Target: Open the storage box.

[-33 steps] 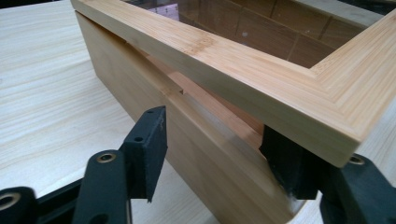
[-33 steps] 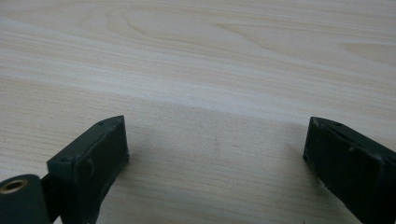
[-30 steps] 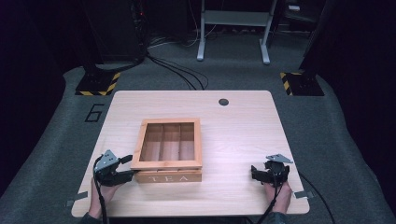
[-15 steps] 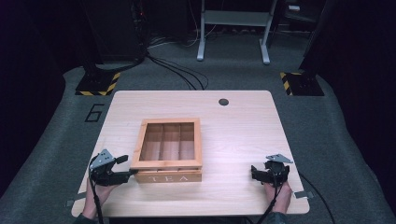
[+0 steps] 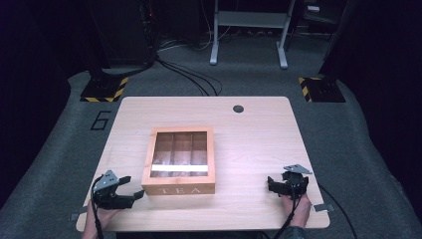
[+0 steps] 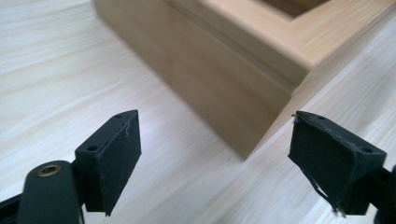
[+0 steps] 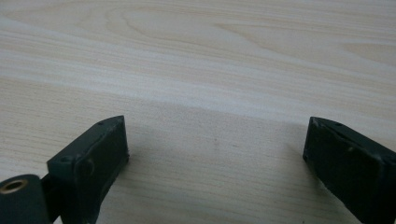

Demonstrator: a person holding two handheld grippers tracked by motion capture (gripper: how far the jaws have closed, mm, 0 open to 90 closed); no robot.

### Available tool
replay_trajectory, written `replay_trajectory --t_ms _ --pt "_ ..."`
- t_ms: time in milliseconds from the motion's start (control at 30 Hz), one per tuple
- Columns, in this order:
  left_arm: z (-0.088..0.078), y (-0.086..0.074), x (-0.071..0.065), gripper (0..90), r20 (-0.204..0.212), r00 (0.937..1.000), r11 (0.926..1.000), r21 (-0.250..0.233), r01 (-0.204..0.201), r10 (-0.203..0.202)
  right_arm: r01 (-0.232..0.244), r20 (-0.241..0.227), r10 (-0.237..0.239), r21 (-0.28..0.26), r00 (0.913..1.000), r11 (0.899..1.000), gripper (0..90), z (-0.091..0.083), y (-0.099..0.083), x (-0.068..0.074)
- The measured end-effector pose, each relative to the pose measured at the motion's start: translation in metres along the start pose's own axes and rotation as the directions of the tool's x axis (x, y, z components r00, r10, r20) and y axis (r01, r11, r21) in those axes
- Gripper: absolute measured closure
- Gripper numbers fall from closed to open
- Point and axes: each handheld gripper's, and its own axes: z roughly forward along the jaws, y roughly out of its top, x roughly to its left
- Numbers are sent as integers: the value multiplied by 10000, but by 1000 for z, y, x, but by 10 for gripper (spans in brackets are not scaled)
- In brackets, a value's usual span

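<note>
A light wooden box with a glass-paned lid and the word "TEA" on its front face sits closed on a pale wood-grain table, toward the near left of centre, its three inner compartments visible through the pane. The left gripper, black and held in a hand at the table's near left corner, rests on the tabletop just beside the box's front left corner, its jaws spread wide apart and gripping nothing. In the left gripper view, that corner of the box stands just ahead of the gap between the two black pads. The right gripper, also black and topped by a grey three-cornered plate, lies well apart from the box near the table's near right edge, held by the other hand. In the right gripper view its jaws are likewise wide apart over bare tabletop. A small dark round hole marks the table's far side.
</note>
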Motion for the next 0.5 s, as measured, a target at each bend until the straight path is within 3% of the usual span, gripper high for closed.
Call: replay_trajectory --t_ms 200,367,500 --pt "-9 -19 9 133 -788 9967 9993 317 196 -170 -34 20 34 -12 10000 10000 60 0 0 0" --pt "-13 -27 17 110 -1581 9872 9983 514 274 -189 -46 40 46 -7 10000 10000 59 0 0 0" --pt "-11 -33 21 99 -1666 9854 9966 675 480 -361 -46 46 46 -7 10000 10000 60 0 0 0"
